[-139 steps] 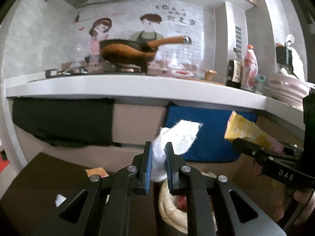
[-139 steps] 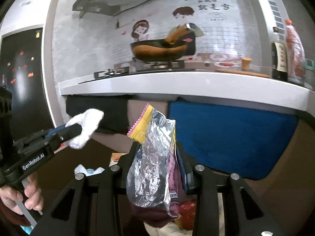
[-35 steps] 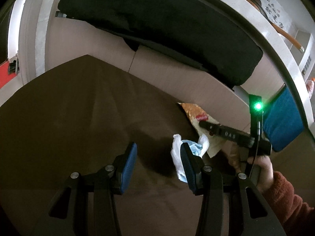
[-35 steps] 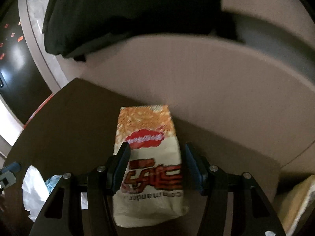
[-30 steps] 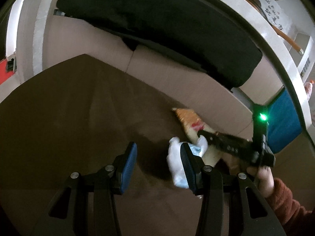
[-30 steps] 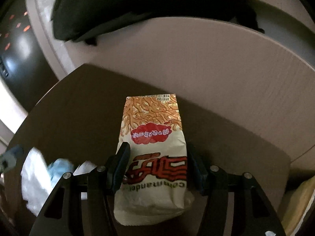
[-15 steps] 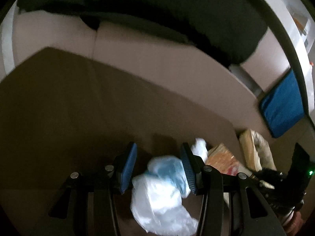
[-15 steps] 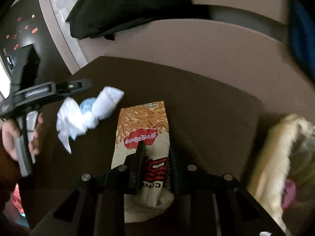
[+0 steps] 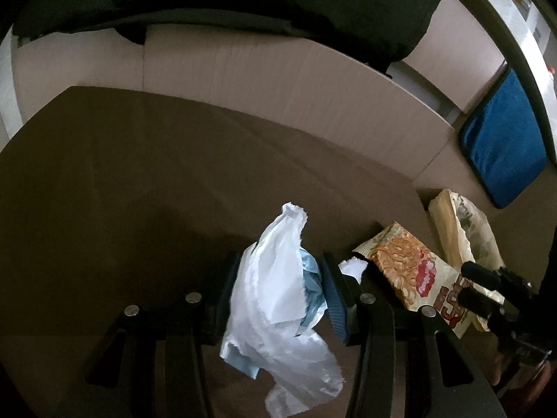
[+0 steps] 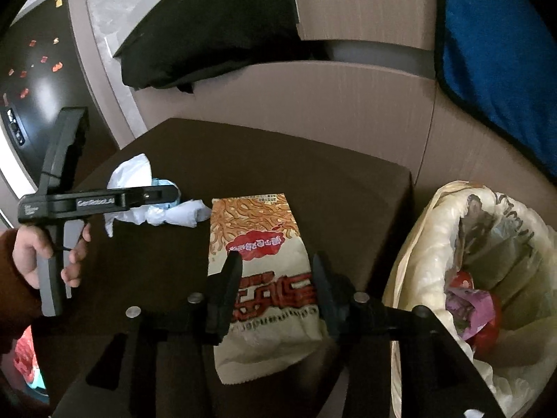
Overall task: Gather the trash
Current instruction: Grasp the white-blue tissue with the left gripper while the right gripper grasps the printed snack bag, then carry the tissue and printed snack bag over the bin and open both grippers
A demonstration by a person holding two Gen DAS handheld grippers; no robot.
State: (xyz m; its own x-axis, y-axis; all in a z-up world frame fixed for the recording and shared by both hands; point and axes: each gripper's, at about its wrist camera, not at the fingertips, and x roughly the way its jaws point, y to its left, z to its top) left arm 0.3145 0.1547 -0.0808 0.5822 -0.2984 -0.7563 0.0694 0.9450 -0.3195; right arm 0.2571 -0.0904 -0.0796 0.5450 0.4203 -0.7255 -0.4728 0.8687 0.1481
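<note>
Left gripper (image 9: 282,271) is clamped on a crumpled white and pale blue wad (image 9: 275,306). The wad fills the gap between the two blue pads (image 9: 332,292), spills out above and below them, and hangs over the dark brown counter (image 9: 139,181). From the right wrist view, the same gripper reaches in from the left, held by a hand (image 10: 41,254) in a rust-coloured sleeve, with the wad bunched at its tip.

Right gripper (image 10: 275,268) has its jaws apart, and they have just been opening. The snack packet (image 10: 257,244) sits between them: cream, with a noodle print and a red label, printed end pointing away from the camera. Its left edge runs behind the left finger, with no visible squeeze on it. Cannot tell whether the packet lies flat on the counter or is slightly off it. It is near the counter's right edge, and the tip of the wad is just beside its top left corner.

Trash bin (image 10: 435,244), lined with a cream plastic bag, stands just right of the counter, mouth open. Red and purple wrappers (image 10: 470,306) lie inside.

Behind the counter is a beige cabinet front, with a black cloth (image 10: 216,35) hanging upper left and a blue cloth (image 10: 494,52) upper right.
</note>
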